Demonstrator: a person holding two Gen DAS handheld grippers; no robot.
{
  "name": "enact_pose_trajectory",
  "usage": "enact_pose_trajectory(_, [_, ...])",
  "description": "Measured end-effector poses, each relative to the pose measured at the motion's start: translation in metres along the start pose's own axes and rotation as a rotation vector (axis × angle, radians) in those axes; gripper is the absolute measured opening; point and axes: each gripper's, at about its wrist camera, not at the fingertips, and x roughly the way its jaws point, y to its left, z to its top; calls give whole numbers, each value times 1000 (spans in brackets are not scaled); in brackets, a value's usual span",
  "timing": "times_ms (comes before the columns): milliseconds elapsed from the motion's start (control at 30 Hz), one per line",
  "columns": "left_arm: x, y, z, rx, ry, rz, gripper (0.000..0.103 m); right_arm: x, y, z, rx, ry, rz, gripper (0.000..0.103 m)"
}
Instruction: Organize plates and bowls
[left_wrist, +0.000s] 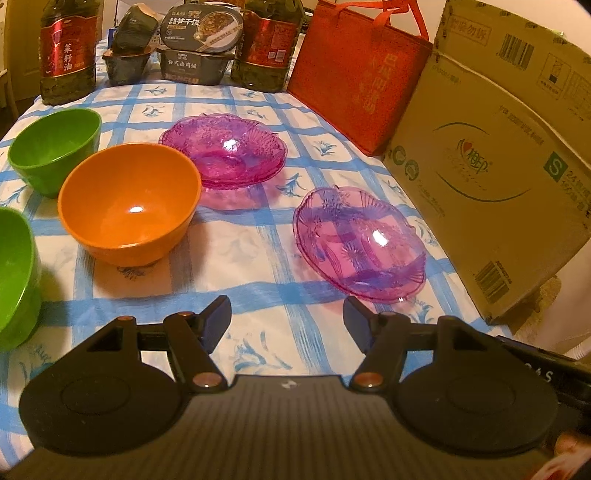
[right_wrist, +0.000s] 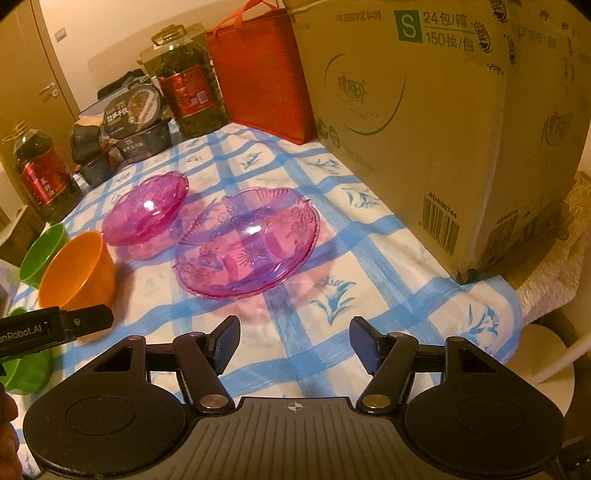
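Plates: the near pink plate (left_wrist: 360, 243) lies on the checked cloth (left_wrist: 258, 258) of the tabletop, close to the cardboard box (left_wrist: 491, 158). The far pink plate (left_wrist: 223, 149) sits behind it, apart from it and just beside the orange bowl (left_wrist: 129, 203). That far one looks like two plates stacked, though I cannot tell for sure. A green bowl (left_wrist: 55, 151) stands behind the orange bowl, touching or nearly so. A second green bowl (left_wrist: 16, 280) shows at the left edge, cut off by the frame.

The left hand-held gripper (left_wrist: 287, 325) hovers low over the near edge of the cloth, level and pointing across the tabletop, its jaws spread wide and holding nothing. The near plate lies ahead of its right finger. The right hand-held gripper (right_wrist: 294, 345) hangs in a similar pose, jaws wide and empty, aimed at the near plate (right_wrist: 247, 242) from the front. In the right wrist view, the left tool's body pokes in at the left edge, in front of the orange bowl (right_wrist: 77, 273).

Along the far side stand two oil bottles (left_wrist: 68, 48), stacked meal boxes (left_wrist: 199, 44) and a red bag (left_wrist: 354, 77).
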Motion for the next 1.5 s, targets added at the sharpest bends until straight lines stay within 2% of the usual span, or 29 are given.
enact_pose_trajectory(233, [32,-3,15,-5,-14,27,62,22,-7,24,-22,-34,3,65])
enact_pose_trajectory(567, [91,-10,33,-22,13,27,54,80,-13,55,-51,4,14,63])
enact_pose_trajectory(833, [126,-11,43,-53,48,17,39,117,-17,66,-80,48,3,52])
enact_pose_trajectory(900, [131,-12,45,-51,51,13,36,124,-18,67,-84,58,4,44])
enact_pose_trajectory(1133, [147,-14,50,-40,58,11,23,139,-24,67,-75,77,11,31])
enact_pose_trajectory(1200, [152,-15,50,-33,65,12,21,142,-25,67,-69,81,15,22])
enact_pose_trajectory(1300, [157,-14,50,-28,76,11,15,142,-27,66,-61,76,14,15])
enact_pose_trajectory(1500, [154,-13,51,-24,81,-4,12,139,-28,66,-49,74,15,14])
